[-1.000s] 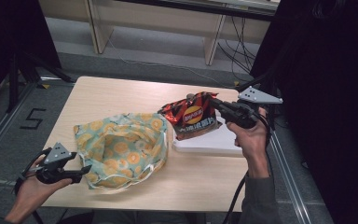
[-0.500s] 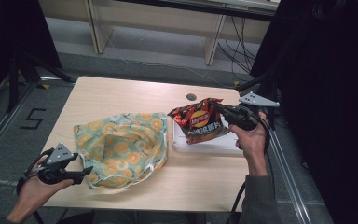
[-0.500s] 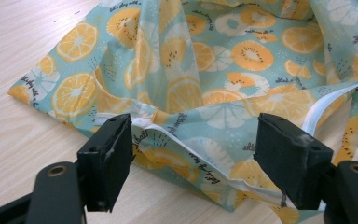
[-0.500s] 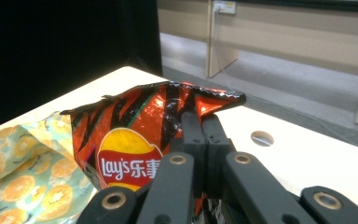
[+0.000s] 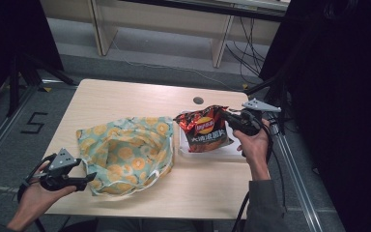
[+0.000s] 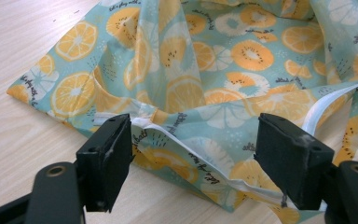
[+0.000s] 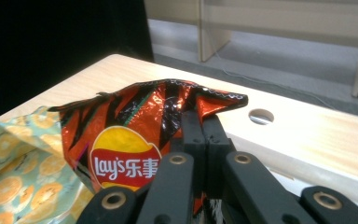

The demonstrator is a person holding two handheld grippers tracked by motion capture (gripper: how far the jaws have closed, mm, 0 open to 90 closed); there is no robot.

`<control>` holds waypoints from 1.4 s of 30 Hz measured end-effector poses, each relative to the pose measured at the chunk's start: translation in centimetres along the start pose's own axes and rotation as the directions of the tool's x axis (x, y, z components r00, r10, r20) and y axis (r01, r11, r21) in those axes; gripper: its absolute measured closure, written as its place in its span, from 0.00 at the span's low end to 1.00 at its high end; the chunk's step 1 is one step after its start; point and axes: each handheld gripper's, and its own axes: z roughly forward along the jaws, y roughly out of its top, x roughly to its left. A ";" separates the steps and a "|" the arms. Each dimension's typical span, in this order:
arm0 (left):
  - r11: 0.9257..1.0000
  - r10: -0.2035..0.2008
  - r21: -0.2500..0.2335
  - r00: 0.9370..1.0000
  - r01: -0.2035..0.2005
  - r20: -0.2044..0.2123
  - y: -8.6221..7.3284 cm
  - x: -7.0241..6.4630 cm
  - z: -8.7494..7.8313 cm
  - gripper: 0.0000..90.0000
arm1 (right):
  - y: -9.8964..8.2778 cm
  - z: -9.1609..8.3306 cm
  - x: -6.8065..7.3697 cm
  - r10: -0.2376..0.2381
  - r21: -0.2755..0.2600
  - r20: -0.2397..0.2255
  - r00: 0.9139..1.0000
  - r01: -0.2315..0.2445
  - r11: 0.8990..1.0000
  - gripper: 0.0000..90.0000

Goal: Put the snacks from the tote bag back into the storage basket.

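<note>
Wooden desk [image 5: 125,96], right tongs [image 5: 228,117] clamped on chip bag [image 5: 204,129] right of fruit-print pouch [image 5: 125,154], left tongs [image 5: 88,180] apart at pouch's zipper edge, readying to hold it open.

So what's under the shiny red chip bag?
A flat white tray lies under the shiny red foil chip bag, on the light wooden table. The right gripper pinches the bag's top corner. The bag covers the tray's middle, so anything lying there can't be seen.
</note>
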 end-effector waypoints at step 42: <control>1.000 -0.002 -0.004 1.000 0.002 -0.019 0.0 0.4 -0.2 0.29 | -2.2 4.5 -4.9 0.108 0.044 0.124 0.986 -0.114 0.992 0.98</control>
